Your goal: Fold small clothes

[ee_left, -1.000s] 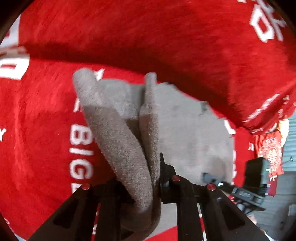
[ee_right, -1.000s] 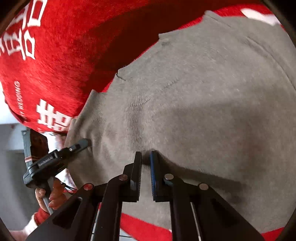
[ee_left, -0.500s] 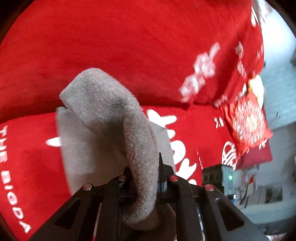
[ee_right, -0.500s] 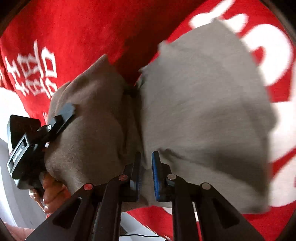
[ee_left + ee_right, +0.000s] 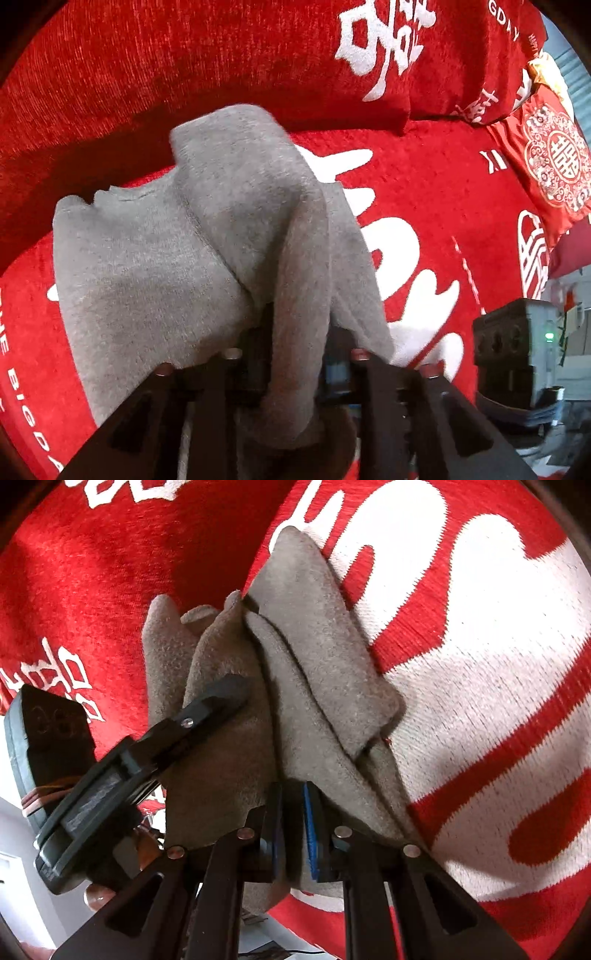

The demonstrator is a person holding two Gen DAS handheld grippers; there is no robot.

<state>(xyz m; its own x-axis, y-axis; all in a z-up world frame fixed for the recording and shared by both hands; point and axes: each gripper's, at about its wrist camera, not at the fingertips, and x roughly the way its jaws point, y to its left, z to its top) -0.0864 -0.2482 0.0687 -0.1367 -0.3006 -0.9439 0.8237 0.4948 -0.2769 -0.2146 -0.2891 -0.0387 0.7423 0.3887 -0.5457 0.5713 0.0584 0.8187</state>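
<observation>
A small grey knit garment (image 5: 192, 258) hangs bunched between both grippers above a red cover with white lettering (image 5: 424, 206). My left gripper (image 5: 295, 354) is shut on a thick fold of it, and the cloth drapes over and hides the fingertips. My right gripper (image 5: 293, 812) is shut on another edge of the same garment (image 5: 314, 657), which shows several stacked folds. The left gripper (image 5: 221, 698) also shows in the right wrist view, pinching the cloth from the left.
The red cover (image 5: 498, 701) with large white characters spreads under everything. A red cushion (image 5: 221, 55) rises behind. The right gripper's body (image 5: 513, 354) shows at the right edge. A red patterned cloth (image 5: 554, 158) lies at the far right.
Both grippers have lifted the garment off the cover and come closer together. The flat cloth has gathered into hanging folds.
</observation>
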